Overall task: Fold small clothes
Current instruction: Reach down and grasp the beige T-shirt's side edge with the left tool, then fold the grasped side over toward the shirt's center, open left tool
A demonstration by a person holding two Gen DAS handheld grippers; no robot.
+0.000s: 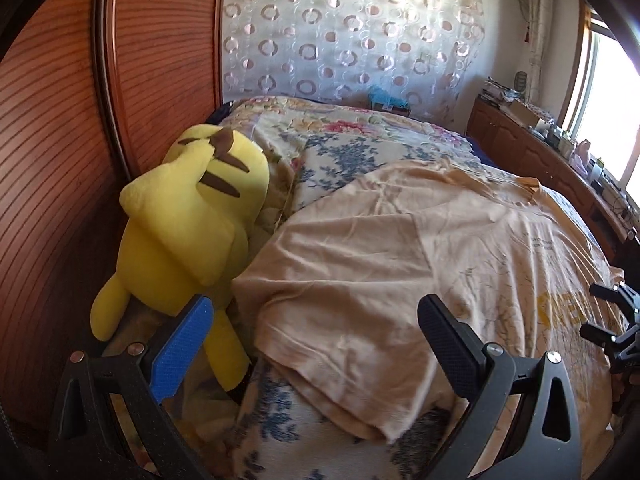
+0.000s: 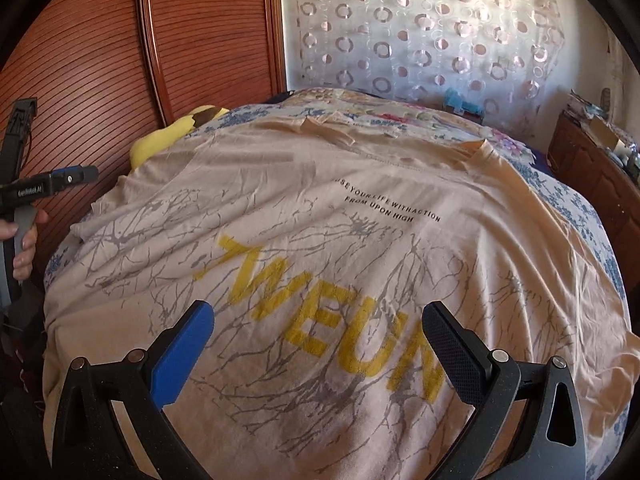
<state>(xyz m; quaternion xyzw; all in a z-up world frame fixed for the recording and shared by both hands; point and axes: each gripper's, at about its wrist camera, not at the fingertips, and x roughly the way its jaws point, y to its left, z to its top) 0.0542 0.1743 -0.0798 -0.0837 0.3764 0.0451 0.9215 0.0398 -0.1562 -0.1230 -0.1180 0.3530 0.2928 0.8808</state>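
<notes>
Shirt (image 2: 320, 208) is spread flat across the bed (image 2: 576, 216), beige wrinkly cotton with yellow block letters and a grey branch print, near-left sleeve doubled over. Left gripper (image 1: 316, 320) hangs over that sleeve, jaws wide apart, holding nothing. Right gripper (image 2: 318, 330) sits over the lettering, also spread wide and empty. Fuzzy yellow plush (image 1: 188, 232) slumps left of the shirt against the ribbed wooden headboard (image 1: 60, 160).
</notes>
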